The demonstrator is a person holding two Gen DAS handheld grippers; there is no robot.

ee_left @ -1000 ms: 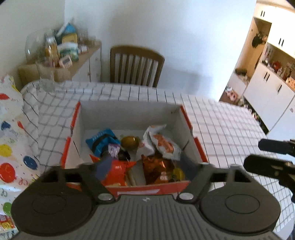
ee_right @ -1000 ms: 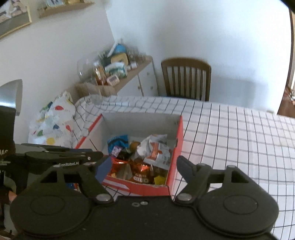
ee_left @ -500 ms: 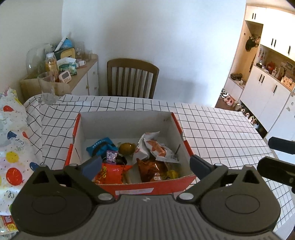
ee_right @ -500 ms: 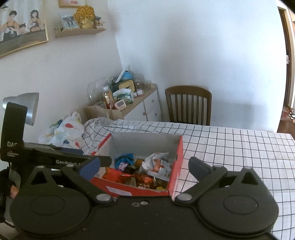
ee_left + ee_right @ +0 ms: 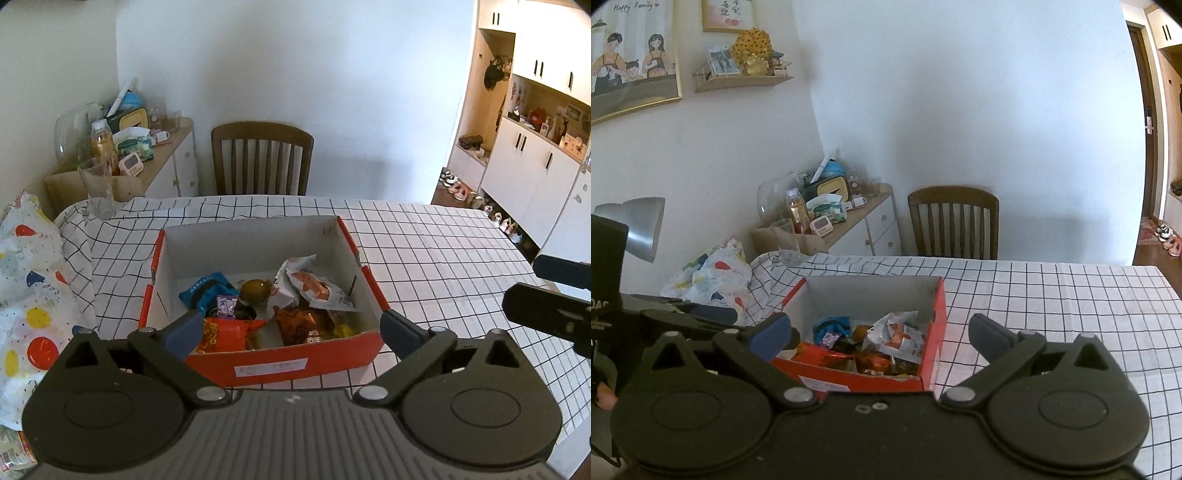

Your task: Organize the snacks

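Observation:
A red cardboard box (image 5: 291, 363) (image 5: 932, 332) stands on the checked tablecloth and holds several snacks. Among them are a blue packet (image 5: 205, 293), a white packet (image 5: 314, 288) (image 5: 899, 338), orange packets (image 5: 225, 332) and a round golden sweet (image 5: 255, 290). My left gripper (image 5: 291, 330) hangs open just before the box's near wall, nothing between its fingers. My right gripper (image 5: 881, 334) is open too, nearer than the box and to its right, empty. Each gripper shows at the edge of the other's view.
A wooden chair (image 5: 262, 158) stands at the table's far side. A balloon-print bag (image 5: 26, 291) lies at the left, a glass (image 5: 96, 188) beyond it. A cluttered sideboard (image 5: 147, 155) is against the wall. White cupboards (image 5: 528, 173) stand at the right.
Both grippers' jaws have spread wider and both have drawn back from the box, which now looks smaller and farther. The right view has tilted up toward the wall.

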